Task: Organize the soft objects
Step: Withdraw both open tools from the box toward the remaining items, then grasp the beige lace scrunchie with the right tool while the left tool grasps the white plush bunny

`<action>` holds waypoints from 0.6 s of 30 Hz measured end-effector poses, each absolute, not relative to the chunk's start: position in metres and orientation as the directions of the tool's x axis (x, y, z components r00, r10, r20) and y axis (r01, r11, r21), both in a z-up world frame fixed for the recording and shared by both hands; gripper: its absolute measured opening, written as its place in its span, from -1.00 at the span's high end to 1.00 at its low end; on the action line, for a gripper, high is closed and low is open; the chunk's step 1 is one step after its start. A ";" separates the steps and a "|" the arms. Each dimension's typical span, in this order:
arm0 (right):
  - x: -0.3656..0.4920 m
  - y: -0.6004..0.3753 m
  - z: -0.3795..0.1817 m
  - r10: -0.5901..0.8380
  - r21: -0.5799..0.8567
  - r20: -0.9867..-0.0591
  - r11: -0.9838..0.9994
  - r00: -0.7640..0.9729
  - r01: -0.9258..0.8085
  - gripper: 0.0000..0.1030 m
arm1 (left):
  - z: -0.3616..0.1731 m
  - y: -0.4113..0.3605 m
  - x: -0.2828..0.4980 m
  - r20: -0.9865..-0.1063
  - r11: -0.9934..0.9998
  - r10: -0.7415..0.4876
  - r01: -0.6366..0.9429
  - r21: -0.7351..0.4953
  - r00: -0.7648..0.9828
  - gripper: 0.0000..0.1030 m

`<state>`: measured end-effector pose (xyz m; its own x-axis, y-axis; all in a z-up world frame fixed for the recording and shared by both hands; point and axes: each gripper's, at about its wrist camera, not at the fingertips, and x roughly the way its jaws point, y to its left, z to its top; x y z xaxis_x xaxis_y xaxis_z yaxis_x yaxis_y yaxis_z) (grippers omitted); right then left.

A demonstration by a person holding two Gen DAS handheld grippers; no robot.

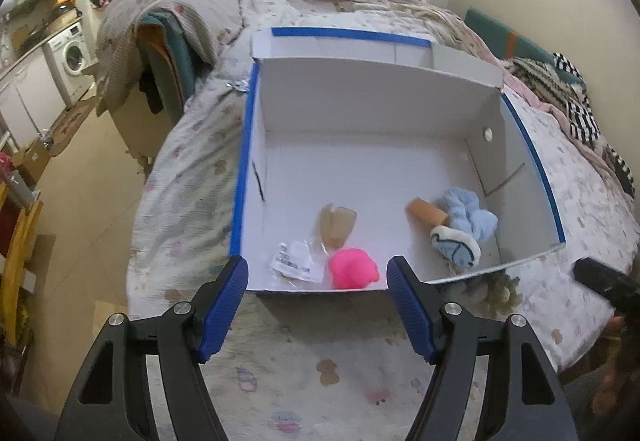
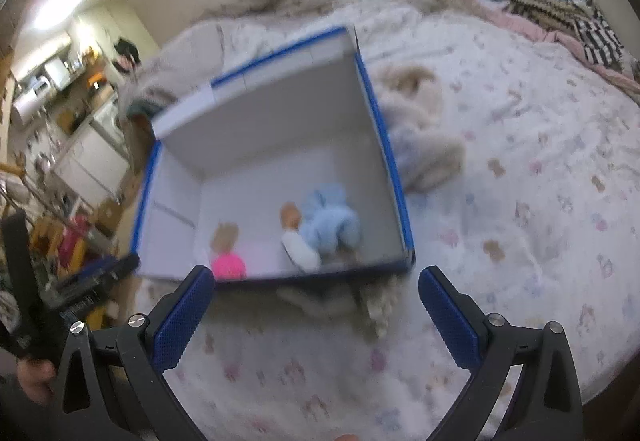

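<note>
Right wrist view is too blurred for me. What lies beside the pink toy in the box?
Observer: A clear bag with a white label, right against the pink toy.
Operator: Is the left hand-held gripper holding anything?
Observer: No. The left hand-held gripper is open and empty, at the near wall of the box.
Operator: And the white patch by the blue plush?
Observer: A blue piece with a fluffy white rim, lying against the blue plush.
</note>
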<state>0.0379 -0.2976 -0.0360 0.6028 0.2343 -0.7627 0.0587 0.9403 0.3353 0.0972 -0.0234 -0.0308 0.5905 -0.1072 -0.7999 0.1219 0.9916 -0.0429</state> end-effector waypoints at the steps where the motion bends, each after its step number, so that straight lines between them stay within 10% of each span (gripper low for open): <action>1: 0.039 -0.297 -0.044 0.229 0.327 -0.785 0.943 0.575 0.071 -1.00 | -0.032 -0.025 0.097 -0.800 0.991 -0.106 0.126 -0.038 0.591 -0.35; 5: 0.046 -0.301 -0.070 0.186 0.281 -0.850 0.952 0.493 0.125 -1.00 | -0.039 -0.034 0.093 -0.808 0.989 -0.118 0.142 -0.042 0.578 -0.34; 13: 0.065 -0.311 -0.119 0.151 0.231 -0.927 0.951 0.343 0.205 -0.39 | -0.059 -0.060 0.089 -0.841 0.974 -0.179 0.214 -0.077 0.511 -0.35; 18: 0.079 -0.303 -0.140 0.157 0.206 -0.943 0.968 0.295 0.142 0.36 | -0.072 -0.077 0.087 -0.857 0.966 -0.192 0.247 -0.079 0.478 -0.34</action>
<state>0.0795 -0.3029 -0.1398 0.2951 0.1569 -0.9425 0.1421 0.9682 0.2057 0.0868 -0.0770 -0.0721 0.4779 -0.1923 -0.8571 0.2466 0.9659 -0.0792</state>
